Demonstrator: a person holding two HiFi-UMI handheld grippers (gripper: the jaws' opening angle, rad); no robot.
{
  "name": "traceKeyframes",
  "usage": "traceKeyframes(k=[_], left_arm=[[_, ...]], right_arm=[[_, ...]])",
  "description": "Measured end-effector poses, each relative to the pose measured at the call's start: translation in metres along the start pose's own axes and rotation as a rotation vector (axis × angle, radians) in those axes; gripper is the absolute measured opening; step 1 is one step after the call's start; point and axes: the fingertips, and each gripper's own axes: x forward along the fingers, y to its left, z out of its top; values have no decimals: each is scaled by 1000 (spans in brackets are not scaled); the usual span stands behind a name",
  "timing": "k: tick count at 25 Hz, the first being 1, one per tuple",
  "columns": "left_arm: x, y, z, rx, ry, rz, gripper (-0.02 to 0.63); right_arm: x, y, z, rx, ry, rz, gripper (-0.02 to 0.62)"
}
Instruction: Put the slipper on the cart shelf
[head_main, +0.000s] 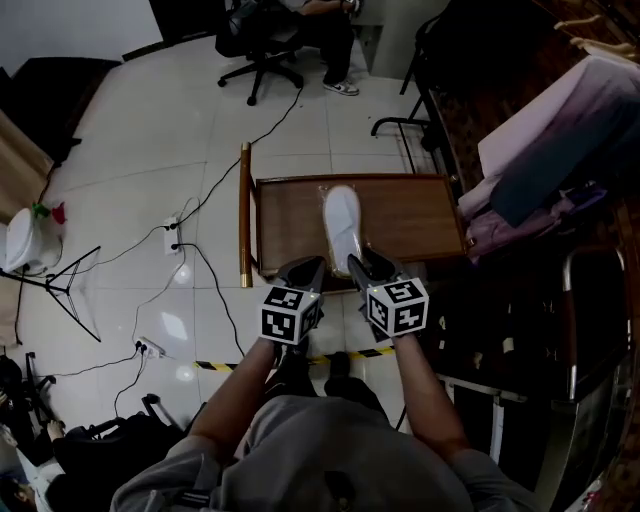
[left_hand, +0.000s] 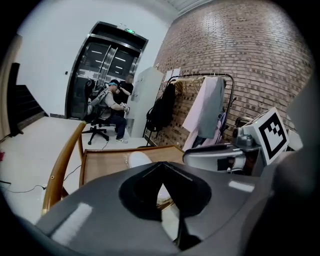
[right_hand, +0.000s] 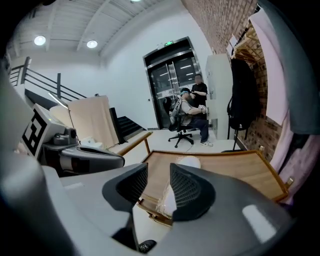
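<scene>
A white slipper in clear plastic wrap lies lengthwise on the brown wooden cart shelf, its heel near the shelf's front edge. My right gripper hovers at that heel. In the right gripper view its jaws stand a little apart, with the slipper and its crinkled wrap showing through the gap, not pressed. My left gripper is just left of the heel, over the front rim. In the left gripper view its tips meet with nothing between them, and the slipper lies beyond.
The cart's pale wooden handle runs along its left side. A clothes rack with pink and grey garments stands to the right. Cables and a power strip cross the white tile floor. A person sits on an office chair beyond the cart.
</scene>
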Motion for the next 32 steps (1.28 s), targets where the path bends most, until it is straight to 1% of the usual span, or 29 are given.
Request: traceKeyframes(k=[2,3,5,8,11,14,18,21,24,27,32], left_arm=[[10,9,-8,-11,29,-20,8],[15,14,-12,-18,42,-27,8],[23,21,-23,-27,64,-40,8],[34,30,-37,-36,99,-61,8],[46,40,-41,-47,116,-65,8],[53,49,-40,-67,127,-45,8],[62,61,-49,-58,160,-27,8],[65,66,-52,-53,194,-23,8],[65,66,-52,-60,198,-27,8],[64,67,-52,-66,190,-30,8],[60,67,-56,-68,192,-41,8]], right_arm=[[14,-9,-8,35,29,-42,158],[22,-12,-13,50,44,-59,166],[39,-21,-28,82,76,-91,232],[66,-36,-54,129,132,-133,314],[91,-50,-74,159,192,-158,367],[107,-62,-91,179,252,-190,410],[124,-76,-114,189,302,-241,421],[135,-79,-126,183,329,-260,454],[138,-81,-137,150,362,-277,454],[139,-82,-138,128,376,-298,445],[130,-81,-132,104,361,-313,425]])
